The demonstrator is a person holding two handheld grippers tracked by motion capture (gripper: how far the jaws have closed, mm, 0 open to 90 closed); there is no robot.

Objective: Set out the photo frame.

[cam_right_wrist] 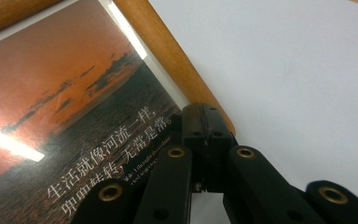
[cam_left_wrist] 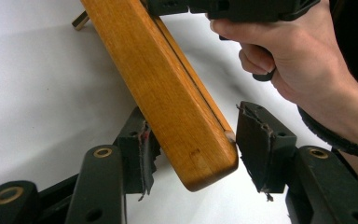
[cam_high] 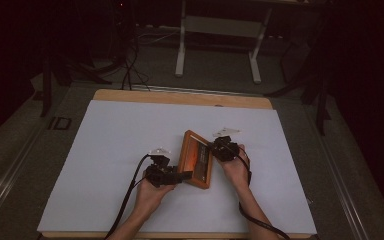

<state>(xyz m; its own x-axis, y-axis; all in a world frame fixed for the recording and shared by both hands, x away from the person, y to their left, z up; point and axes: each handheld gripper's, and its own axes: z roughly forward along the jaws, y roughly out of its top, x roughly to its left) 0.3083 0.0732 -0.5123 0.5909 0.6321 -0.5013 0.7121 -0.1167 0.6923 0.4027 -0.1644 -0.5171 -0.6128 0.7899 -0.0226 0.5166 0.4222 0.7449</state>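
A wooden picture frame (cam_high: pixel 196 159) is lying near the middle of the white-covered desk (cam_high: pixel 105 150), and both tools are meeting it from either side. The left tool (cam_high: pixel 182 176) is reaching in at the frame's near corner; in the left gripper view the left tool (cam_left_wrist: pixel 191 149) is standing spread, the rounded corner sitting between its torn black pads (cam_left_wrist: pixel 140 154) with a gap showing on the right. The left hand (cam_high: pixel 150 192) is coming up from the desk's near edge, wrapped around the handle. The frame (cam_left_wrist: pixel 168 93) is smooth, honey-coloured wood with softened edges, and it is holding a glossy orange sunset print (cam_right_wrist: pixel 60 121) with white Chinese lettering. The right tool (cam_high: pixel 214 146) is sitting at the frame's right rail; in the right gripper view the right tool (cam_right_wrist: pixel 207 140) is pressed together, pinching that rail. The right hand (cam_high: pixel 236 170) is angling in from the lower right.
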